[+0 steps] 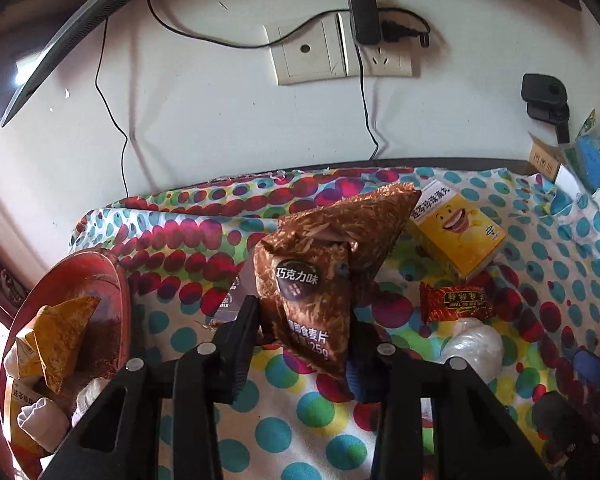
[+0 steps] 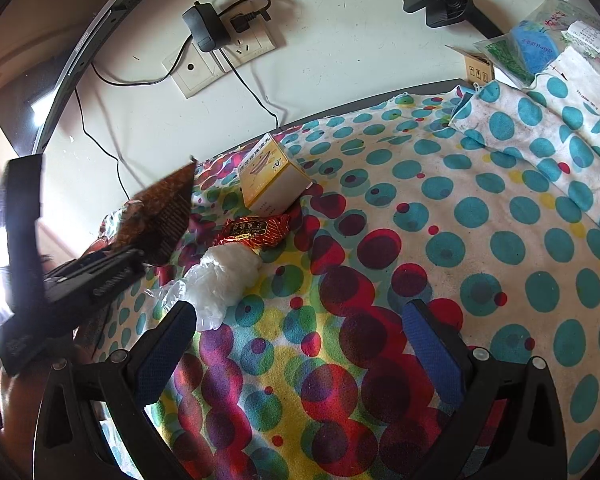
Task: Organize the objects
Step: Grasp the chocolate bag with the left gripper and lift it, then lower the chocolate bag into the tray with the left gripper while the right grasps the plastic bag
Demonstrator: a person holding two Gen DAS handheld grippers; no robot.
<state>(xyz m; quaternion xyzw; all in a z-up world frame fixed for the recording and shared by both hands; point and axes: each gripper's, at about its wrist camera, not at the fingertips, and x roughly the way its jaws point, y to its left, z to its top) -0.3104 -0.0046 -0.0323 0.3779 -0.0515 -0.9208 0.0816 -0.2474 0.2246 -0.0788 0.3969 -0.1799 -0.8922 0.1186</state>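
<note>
1. Grip first: the left gripper is clamped on a crinkled brown foil packet of chocolate-flavour cereal flakes, its black fingers pinching the packet's lower end so the bag stands up above the spotted cloth — lifted, it seems, not resting.
2. Right gripper hangs with jaws wide and nothing between them, its blue-padded fingers spread over a bare patch of the polka-dot tablecloth.
3. Just beyond the right gripper's left finger lies a crumpled clear plastic bag of something white; touching its far end is a small red foil sweet wrapper with gold lettering, and past that a yellow cardboard box with a smiling cartoon face.
4. At the left gripper's left sits a round red basin, already holding a yellow-orange packet and other small packs.
5. Behind everything: a white wall with a cream socket plate and a black plug-in adapter trailing cords.
6. Step in hand, by this evidence: carrying the cereal packet toward the basin, with three items yet to be gathered from the cloth.
7. Next move calls for swinging left over the basin's rim and releasing — a light, floppy bag that may catch on the rim.
</note>
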